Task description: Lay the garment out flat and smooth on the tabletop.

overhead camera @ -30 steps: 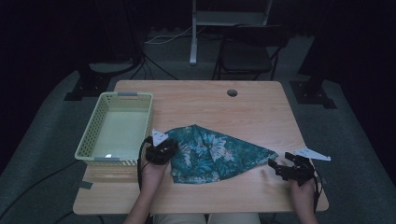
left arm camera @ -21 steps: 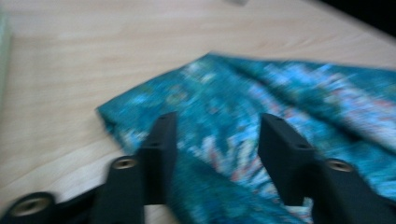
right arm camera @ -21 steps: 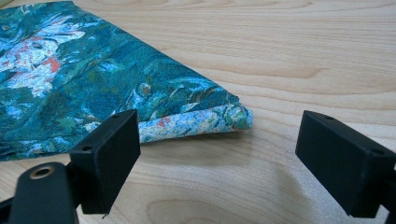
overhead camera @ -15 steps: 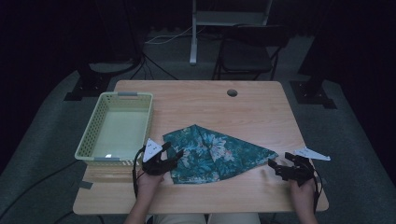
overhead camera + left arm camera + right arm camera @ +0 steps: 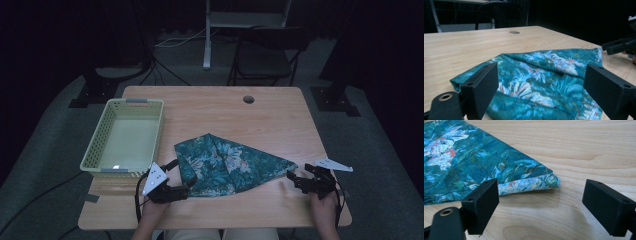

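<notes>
A teal floral-print folded cloth (image 5: 227, 165) lies on the light wooden bench (image 5: 270, 120), right of the pale yellow plastic basket (image 5: 125, 137). The left claw (image 5: 187, 187) has just been opening, jaws apart at the cloth's near-left edge. The right claw (image 5: 295, 179) stands apart beside its pointed right corner.

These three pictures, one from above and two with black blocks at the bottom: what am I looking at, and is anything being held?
A person at a wooden table holds a hand-held two-jaw tool in each hand. The high view looks down; the other two come from cameras on the tools, the black blocks being their jaws. A folded teal floral cloth lies beside an empty pale-green plastic basket. The left tool, whose jaws have just been opening, sits at the cloth's near-left edge; the right tool faces its right corner. Both are open, holding nothing.
</notes>
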Demonstrator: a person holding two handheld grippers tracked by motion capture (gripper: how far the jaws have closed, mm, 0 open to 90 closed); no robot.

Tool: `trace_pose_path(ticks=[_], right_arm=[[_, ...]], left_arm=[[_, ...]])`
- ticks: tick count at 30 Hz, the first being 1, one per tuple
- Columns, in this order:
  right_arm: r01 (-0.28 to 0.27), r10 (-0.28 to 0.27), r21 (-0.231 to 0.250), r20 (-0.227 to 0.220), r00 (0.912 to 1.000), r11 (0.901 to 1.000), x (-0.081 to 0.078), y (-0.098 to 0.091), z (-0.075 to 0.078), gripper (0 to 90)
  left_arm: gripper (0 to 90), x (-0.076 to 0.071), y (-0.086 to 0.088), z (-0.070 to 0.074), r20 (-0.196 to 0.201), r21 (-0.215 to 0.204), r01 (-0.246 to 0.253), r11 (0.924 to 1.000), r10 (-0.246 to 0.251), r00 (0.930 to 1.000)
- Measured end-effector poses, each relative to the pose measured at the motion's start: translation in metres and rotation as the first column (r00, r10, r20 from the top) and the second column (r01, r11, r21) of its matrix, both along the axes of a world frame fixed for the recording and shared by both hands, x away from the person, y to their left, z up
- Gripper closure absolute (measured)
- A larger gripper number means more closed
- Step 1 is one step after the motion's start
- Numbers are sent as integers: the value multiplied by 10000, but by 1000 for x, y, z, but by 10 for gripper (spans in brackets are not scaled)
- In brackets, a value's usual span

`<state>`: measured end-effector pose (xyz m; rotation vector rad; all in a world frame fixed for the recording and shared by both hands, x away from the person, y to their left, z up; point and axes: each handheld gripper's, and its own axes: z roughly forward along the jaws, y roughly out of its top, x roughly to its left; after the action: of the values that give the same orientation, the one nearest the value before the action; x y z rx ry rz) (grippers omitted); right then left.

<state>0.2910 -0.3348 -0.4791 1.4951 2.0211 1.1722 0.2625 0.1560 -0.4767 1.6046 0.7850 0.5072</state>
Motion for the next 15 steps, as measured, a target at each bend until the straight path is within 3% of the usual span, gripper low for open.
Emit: trace_pose_path(ticks=[3,8,15], right_arm=[[-31,31,-35,6,10000,10000,0,0,0,133],[-79,79,-85,6,10000,9999,0,1,0,133],[-451,455,-170,186,9988,9988,-1,3,0,134]], left_arm=[[137,-5,5,-2,125,-71,-132,9999,133,9998],[128,-7,11,-2,-53,80,-451,9989,452,9990],[128,-10,13,-3,10,-187,-150,9997,150,9999]])
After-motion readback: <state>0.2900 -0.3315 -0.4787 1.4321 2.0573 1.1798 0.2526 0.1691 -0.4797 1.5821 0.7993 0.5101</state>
